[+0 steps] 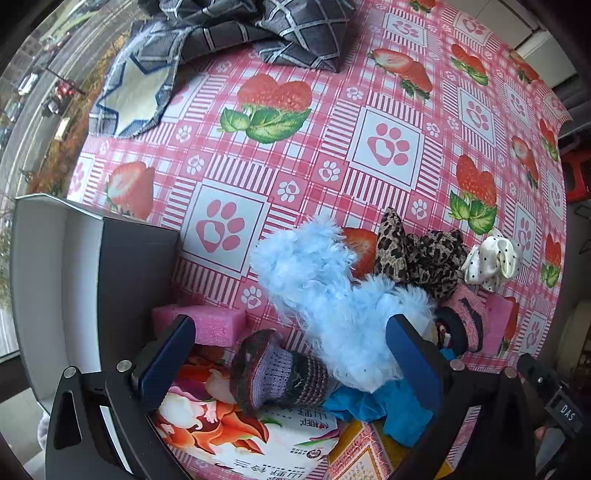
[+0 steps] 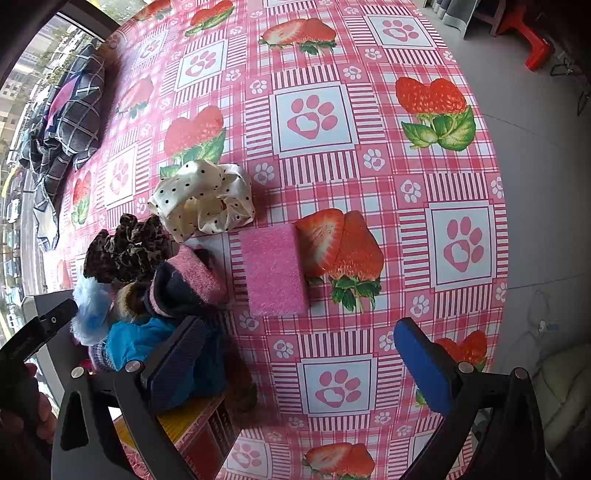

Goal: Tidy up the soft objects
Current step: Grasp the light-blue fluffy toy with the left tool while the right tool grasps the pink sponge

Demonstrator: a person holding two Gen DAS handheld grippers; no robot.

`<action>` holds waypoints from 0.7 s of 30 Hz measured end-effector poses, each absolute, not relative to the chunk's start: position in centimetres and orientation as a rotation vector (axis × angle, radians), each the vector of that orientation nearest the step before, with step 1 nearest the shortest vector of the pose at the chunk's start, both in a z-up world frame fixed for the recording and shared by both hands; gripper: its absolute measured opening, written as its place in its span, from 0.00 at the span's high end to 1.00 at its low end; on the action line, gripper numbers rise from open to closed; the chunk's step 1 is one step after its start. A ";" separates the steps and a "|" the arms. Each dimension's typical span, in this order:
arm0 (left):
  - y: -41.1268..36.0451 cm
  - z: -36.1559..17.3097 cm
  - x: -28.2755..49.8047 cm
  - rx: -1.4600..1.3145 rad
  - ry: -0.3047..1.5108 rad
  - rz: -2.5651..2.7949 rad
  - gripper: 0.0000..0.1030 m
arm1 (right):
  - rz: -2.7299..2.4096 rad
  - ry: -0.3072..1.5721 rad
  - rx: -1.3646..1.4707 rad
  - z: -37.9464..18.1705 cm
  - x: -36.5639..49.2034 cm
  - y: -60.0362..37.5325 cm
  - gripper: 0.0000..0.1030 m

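Observation:
A pile of soft things lies on the strawberry tablecloth. In the left wrist view my left gripper (image 1: 291, 358) is open over a fluffy light-blue item (image 1: 325, 288), a striped knit sock (image 1: 277, 373) and a blue cloth (image 1: 373, 402). Beyond lie a leopard scrunchie (image 1: 417, 254), a polka-dot scrunchie (image 1: 491, 262) and a pink sponge (image 1: 210, 321). In the right wrist view my right gripper (image 2: 299, 358) is open and empty above the cloth, right of the pile. Ahead lie a pink sponge (image 2: 273, 269), the polka-dot scrunchie (image 2: 203, 199), the leopard scrunchie (image 2: 125, 247) and a pink-and-navy sock (image 2: 184, 280).
An open box (image 1: 55, 288) with a black wall and white inside stands at the left. A flowered packet (image 1: 221, 428) and a yellow-pink carton (image 2: 195, 428) lie under the pile. A grey checked cloth (image 1: 229, 33) lies at the far side. The table edge (image 2: 498, 206) drops to the floor at right.

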State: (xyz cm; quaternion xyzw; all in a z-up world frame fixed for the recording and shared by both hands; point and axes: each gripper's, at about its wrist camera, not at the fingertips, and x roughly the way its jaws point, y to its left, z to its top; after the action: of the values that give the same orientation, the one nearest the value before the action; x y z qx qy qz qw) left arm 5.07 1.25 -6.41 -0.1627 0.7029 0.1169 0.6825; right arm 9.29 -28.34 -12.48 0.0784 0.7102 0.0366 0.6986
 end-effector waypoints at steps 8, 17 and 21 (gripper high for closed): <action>3.0 -8.6 6.1 -0.485 1.611 0.276 0.00 | 0.062 1.596 0.162 -13.6 10.0 -28.3 0.00; 3.8 -11.9 7.1 -0.489 1.670 0.295 0.00 | 0.019 1.574 0.057 -16.8 12.5 -26.2 0.00; 3.6 -13.9 7.4 -0.490 1.705 0.310 0.00 | 0.029 1.602 0.019 -19.3 13.3 -24.6 0.00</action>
State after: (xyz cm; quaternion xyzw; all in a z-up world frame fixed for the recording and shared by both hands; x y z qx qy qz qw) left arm 7.39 3.58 -13.92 -0.2131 0.7420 0.1351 0.6212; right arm 13.30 -24.60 -19.33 0.0086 0.7181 0.0129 0.6958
